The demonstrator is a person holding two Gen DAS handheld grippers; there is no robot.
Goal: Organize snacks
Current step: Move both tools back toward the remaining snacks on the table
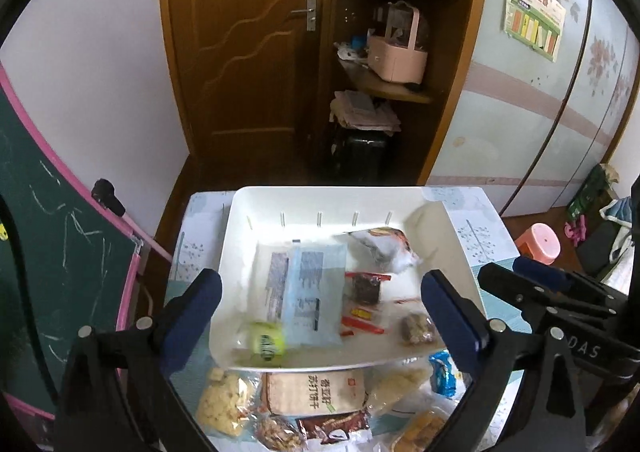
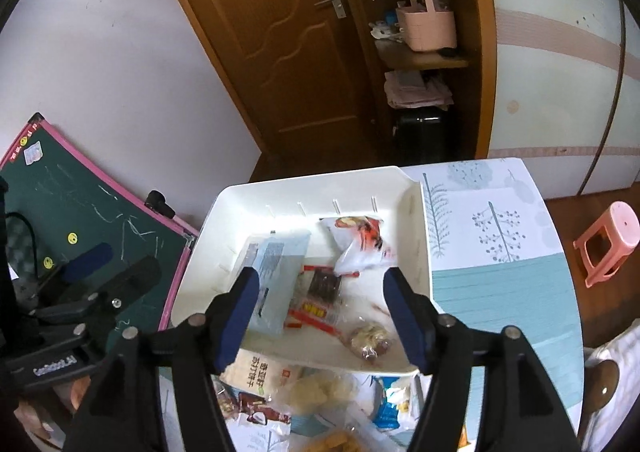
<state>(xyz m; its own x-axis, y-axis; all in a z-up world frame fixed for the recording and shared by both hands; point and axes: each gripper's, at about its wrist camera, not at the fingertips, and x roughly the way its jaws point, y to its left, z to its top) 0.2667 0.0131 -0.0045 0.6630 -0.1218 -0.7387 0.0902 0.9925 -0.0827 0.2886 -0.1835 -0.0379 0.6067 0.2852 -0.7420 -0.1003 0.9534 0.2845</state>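
Both tools released, nothing between pads: left tool, right tool. Loose snack packets on desk just beneath the tools, white tray ahead. Light, crinkly, slippery film, brittle contents; best pinched gently at sealed edge.

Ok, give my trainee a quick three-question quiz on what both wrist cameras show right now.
1. True or false: the left gripper is clamped on a snack.
2. Multiple choice: where does the pale blue packet lie? A) on the tablecloth B) inside the white bin C) on the pink stool
3. Fill in: the beige cracker pack lies on the table just ____ the bin's near rim.

Key: 1. False; its jaws stand open with nothing between the pads. 2. B. 3. outside (in front of).
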